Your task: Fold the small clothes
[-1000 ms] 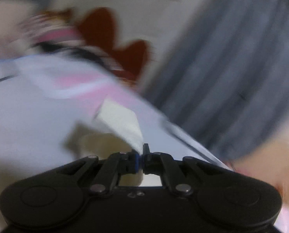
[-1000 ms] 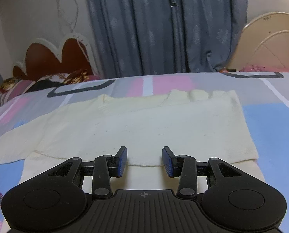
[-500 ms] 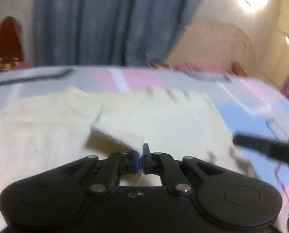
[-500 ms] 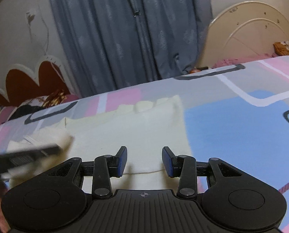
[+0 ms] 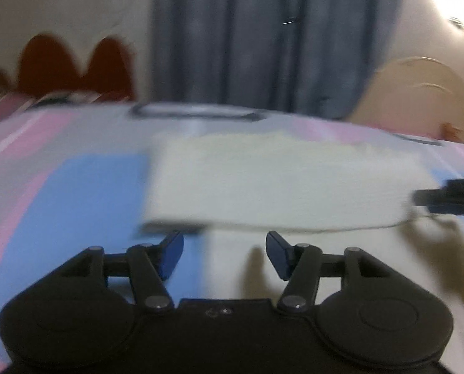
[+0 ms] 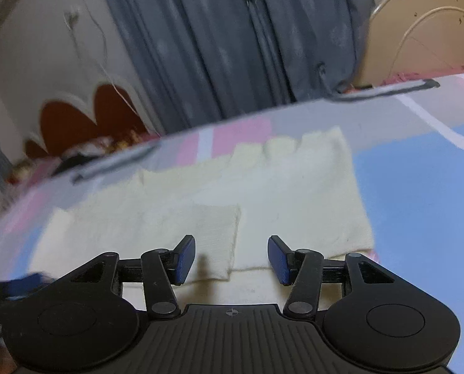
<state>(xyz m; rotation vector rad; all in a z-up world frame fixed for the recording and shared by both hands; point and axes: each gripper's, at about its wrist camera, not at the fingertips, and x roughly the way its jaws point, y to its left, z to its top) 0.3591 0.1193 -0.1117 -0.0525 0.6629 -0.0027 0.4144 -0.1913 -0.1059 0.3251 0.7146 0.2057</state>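
The cream garment (image 6: pixel 263 193) lies on the bed just ahead of both emptily opening hand-held grippers, long axis crosswise, its folded-in sleeve (image 6: pixel 215 237) nearest the right hand-held gripper (image 6: pixel 231 258), left hand-held gripper (image 5: pixel 224 254) beside.

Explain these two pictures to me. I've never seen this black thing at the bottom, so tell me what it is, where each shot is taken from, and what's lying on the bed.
There is no robot here. A person holds a two-finger tool in each hand, with a camera on each looking forward along its fingers. One picture is from the left tool, the other from the right tool. On the patterned bed cover lies a cream garment, partly folded, with a sleeve laid across it. Both tools' jaws are opening and grip nothing. The left picture is blurred.
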